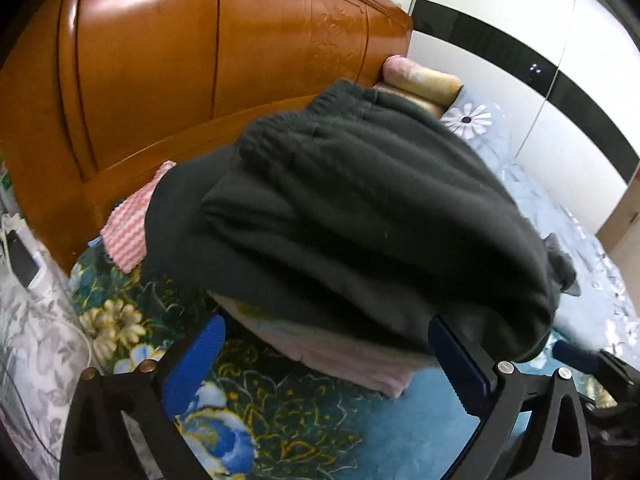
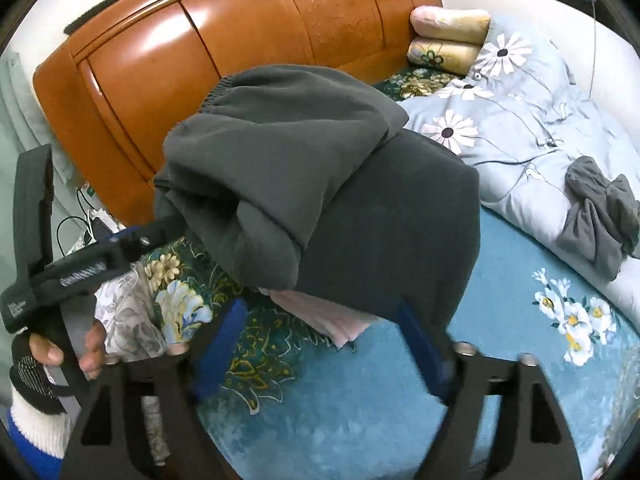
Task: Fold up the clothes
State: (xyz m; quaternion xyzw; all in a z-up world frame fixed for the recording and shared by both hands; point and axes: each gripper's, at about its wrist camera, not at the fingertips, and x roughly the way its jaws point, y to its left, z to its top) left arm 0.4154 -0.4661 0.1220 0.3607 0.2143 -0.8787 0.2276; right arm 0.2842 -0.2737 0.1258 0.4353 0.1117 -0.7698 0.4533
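Right, we have a dark grey fleece garment (image 2: 320, 200), folded into a thick bundle with its ribbed band toward the headboard, sitting on top of a pale pink folded cloth (image 1: 340, 356) on the blue flowered bedspread (image 2: 360, 420). Our left gripper (image 1: 324, 360) stands with its blue ribbed pads wide apart just at the near edge of that stack, nothing pinched between them. Our right gripper (image 2: 320, 348) is spread wide too, its pads blurred, framing the near edge of the bundle without pressing on it. In the right wrist view, a gloved hand (image 2: 60, 356) grips the left tool's handle. Beside the stack lies a pink-and-white striped cloth (image 1: 128, 228). Behind rises a glossy orange wooden headboard (image 1: 180, 80), with two rolled pillows (image 2: 448, 36) and a pale blue daisy-print quilt (image 2: 520, 120) carrying a crumpled grey garment (image 2: 600, 216).
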